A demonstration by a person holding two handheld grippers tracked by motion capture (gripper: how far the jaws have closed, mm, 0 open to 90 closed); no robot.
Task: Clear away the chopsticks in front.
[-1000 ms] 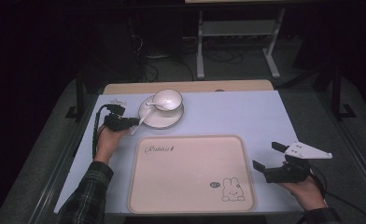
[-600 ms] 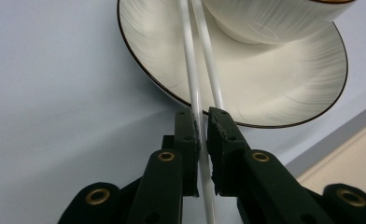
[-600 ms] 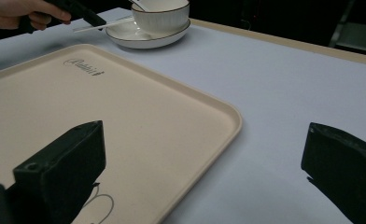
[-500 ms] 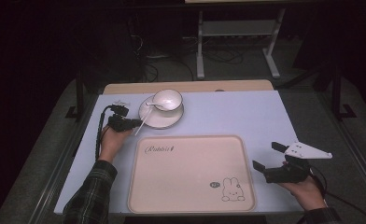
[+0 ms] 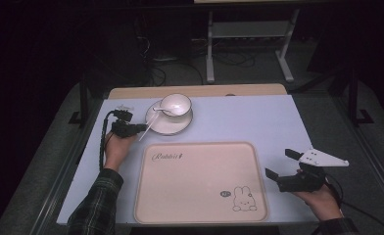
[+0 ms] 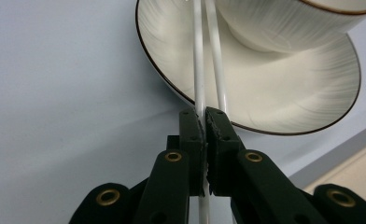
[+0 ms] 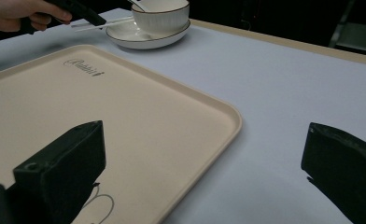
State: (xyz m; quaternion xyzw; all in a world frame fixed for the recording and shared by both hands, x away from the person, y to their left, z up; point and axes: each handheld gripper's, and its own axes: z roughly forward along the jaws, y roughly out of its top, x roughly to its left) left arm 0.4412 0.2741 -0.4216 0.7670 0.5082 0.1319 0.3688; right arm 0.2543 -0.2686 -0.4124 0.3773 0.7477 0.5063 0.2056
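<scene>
A pair of white chopsticks [image 6: 200,70] is clamped between the jaws of the left gripper [image 6: 204,122], which have just closed further. The chopsticks are laid across the rim of the saucer [image 5: 169,122] beside the bowl [image 5: 175,104]. Right of the tray [image 5: 200,181], the right gripper [image 5: 283,164] is held with jaws wide apart.

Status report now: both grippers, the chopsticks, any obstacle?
Left gripper shut on chopsticks, jaws just closed further. Chopsticks lie across saucer beside bowl. Right gripper open, holding nothing, beside tray. No obstacle.

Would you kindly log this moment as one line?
left gripper: just closed on chopsticks | saucer: holds cup | right gripper: open beside tray
</scene>
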